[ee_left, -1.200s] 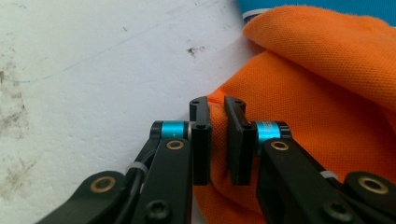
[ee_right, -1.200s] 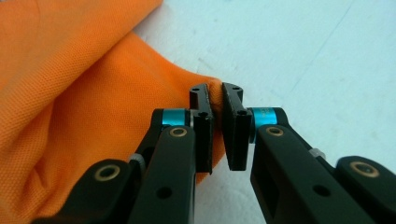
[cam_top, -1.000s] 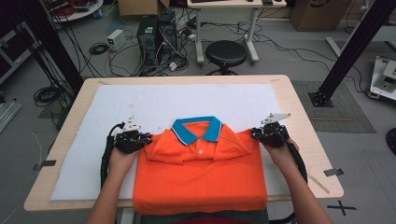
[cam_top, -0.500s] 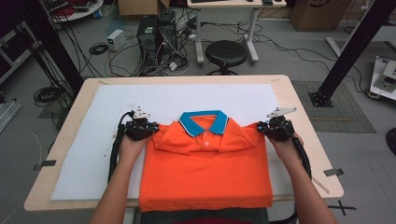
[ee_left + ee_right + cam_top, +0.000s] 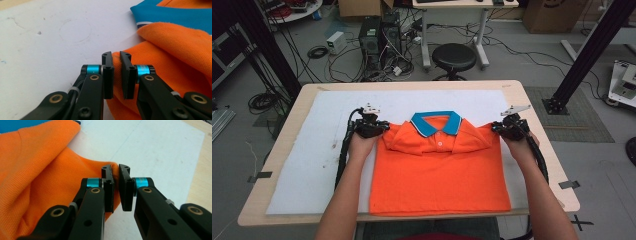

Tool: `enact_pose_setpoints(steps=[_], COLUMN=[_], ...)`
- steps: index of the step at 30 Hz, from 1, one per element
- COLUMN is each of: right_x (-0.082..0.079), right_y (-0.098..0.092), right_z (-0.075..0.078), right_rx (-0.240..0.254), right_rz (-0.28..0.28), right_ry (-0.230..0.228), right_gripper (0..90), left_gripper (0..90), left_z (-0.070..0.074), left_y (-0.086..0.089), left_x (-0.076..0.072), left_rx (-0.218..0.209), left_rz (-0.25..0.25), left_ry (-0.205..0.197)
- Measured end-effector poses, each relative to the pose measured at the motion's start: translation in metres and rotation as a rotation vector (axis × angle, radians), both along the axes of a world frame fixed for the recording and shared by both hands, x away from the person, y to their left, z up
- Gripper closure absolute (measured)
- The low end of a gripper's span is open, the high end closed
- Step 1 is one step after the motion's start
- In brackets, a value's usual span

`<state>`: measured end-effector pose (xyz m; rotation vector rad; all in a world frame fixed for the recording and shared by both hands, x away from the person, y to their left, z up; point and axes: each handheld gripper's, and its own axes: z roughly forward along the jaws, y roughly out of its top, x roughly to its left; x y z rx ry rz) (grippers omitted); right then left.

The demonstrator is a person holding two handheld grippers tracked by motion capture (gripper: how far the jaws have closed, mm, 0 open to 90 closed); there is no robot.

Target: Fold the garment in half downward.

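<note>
While it lies flat on the white sheet (image 5: pixel 312 165) covering the bench (image 5: pixel 539 150), the orange polo shirt (image 5: pixel 439 175) shows a blue collar (image 5: pixel 436 123) and folded-in shoulders. Each shoulder edge is pinched: left gripper (image 5: pixel 116 62) and right gripper (image 5: pixel 115 178) both clamp the orange fabric.

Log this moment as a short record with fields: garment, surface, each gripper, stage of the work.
garment: orange polo shirt with blue collar, lying flat, collar away from the person
surface: white mat on a wooden table
left gripper: shut on the shirt's left shoulder fabric
right gripper: shut on the shirt's right shoulder fabric
stage: both shoulder corners pinched, the hem lying at the table's near edge
</note>
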<state>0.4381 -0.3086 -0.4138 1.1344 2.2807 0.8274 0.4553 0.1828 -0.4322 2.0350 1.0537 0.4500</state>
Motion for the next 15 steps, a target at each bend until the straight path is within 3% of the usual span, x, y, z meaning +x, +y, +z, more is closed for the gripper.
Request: enact_pose_setpoints(steps=[2,4,5,7,10,15], right_x=[0.003,0.006,0.006,0.005,0.003,0.001], right_y=[-0.001,-0.001,-0.001,-0.001,-0.003,0.004], right_z=[0.000,-0.003,-0.004,-0.004,-0.001,0.010], right_rx=[0.003,0.009,0.012,0.021,0.080,0.100], right_rz=[-0.006,-0.015,-0.023,-0.028,-0.034,-0.014], right_ry=[0.001,0.018,0.022,0.023,0.022,0.002], right_gripper=[84.5,81.0,78.8,65.8,56.7,49.1], left_gripper=[81.1,70.1,63.3,49.6,37.0,31.2], left_z=[0.000,-0.001,-0.001,0.001,0.006,0.018], left_y=[-0.002,-0.001,0.001,0.007,0.010,0.005], left_x=[0.003,0.004,0.005,0.005,0.003,-0.001], left_rx=[0.001,0.021,0.009,-0.028,-0.061,-0.115], left_rz=[0.012,0.044,0.071,0.092,0.088,0.050], left_ry=[0.009,0.009,0.013,0.022,0.016,-0.029])
